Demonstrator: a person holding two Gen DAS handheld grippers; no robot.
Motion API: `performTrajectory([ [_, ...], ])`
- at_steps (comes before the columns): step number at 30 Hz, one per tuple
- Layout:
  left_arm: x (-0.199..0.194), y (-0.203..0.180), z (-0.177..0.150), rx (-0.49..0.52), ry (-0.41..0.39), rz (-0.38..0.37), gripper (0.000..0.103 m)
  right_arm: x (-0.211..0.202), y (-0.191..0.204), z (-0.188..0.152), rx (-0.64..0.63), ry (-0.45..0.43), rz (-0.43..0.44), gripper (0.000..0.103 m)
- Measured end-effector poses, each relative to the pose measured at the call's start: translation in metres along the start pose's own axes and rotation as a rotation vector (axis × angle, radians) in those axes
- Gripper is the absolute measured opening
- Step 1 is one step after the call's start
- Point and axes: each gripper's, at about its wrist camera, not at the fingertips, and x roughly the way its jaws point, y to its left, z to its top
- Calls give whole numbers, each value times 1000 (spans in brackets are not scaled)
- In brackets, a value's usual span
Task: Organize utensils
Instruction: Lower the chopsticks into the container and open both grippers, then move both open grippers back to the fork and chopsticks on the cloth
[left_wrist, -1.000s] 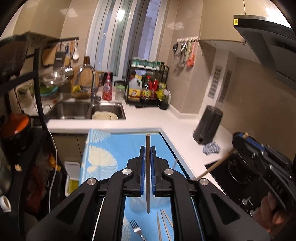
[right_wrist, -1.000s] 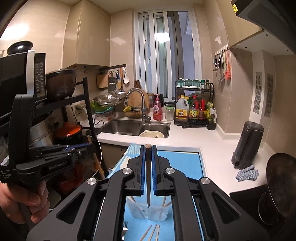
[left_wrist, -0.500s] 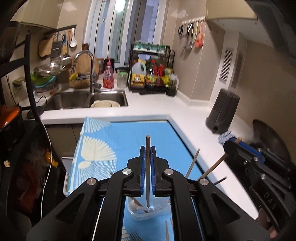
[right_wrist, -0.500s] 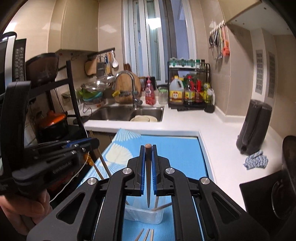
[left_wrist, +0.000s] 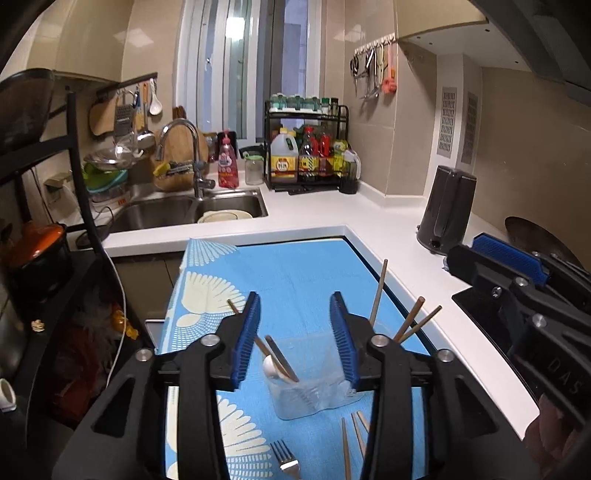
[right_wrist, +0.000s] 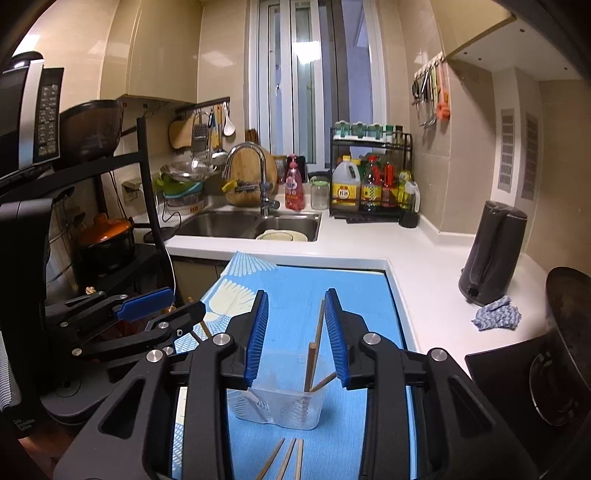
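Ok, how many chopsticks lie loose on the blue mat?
3 chopsticks, side by side on the blue mat just in front of the clear container, right of the fork. Others may be hidden out of frame.

Small kitchen, beige tiled walls (right_wrist: 159, 48), warm artificial light. Tall white-framed window (right_wrist: 314, 81) at far centre, dark outside. White L-shaped tabletop (right_wrist: 417, 258) runs along the far wall and down the right. Stainless double sink (right_wrist: 243, 223) with curved chrome tap (right_wrist: 255, 166) far left of centre. Black wire condiment rack (right_wrist: 373, 173) sits right of the sink. Hook rail with hanging tools (right_wrist: 432, 92) on the right wall, two vent grilles (right_wrist: 519, 151) further right. Black metal shelf unit (right_wrist: 110, 206) on the left carries a microwave (right_wrist: 31, 110). Beige wall cabinet (right_wrist: 480, 33) top right.
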Motion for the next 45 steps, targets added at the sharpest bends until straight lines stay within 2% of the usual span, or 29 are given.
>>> performTrajectory([
  [4,-32,0,-13,5,-61,23,60,-40,3,-13,-7,-63,-12,50],
  [8,-61,2,-42,3,-116,42,76,-75,6,-43,-12,-117,-36,63],
  [12,-79,2,-85,11,-144,28,79,-104,2,-85,28,-172,-49,61],
  [16,-83,4,-135,-1,-127,2,81,-112,-3,-135,71,-153,-78,60],
  [18,-82,7,-160,-22,-118,12,80,-110,-4,-158,82,-129,-92,55],
  [20,-79,8,-182,-26,-104,29,80,-107,-5,-182,80,-102,-138,38],
  [22,-80,7,-205,-12,-96,26,72,-105,-9,-201,99,-78,-141,26],
  [27,-77,7,-254,-44,-40,-8,63,-94,-9,-244,117,0,-118,25],
  [29,-74,5,-264,-68,-12,-7,57,-81,-10,-261,137,78,-73,26],
  [32,-62,-1,-272,-82,47,-10,48,-65,-5,-280,117,154,-53,26],
  [39,-41,-15,-279,-96,100,-24,47,-51,-2,-302,110,229,-34,26],
  [45,-19,-25,-277,-122,167,9,43,-47,-3,-307,108,261,-25,26],
])
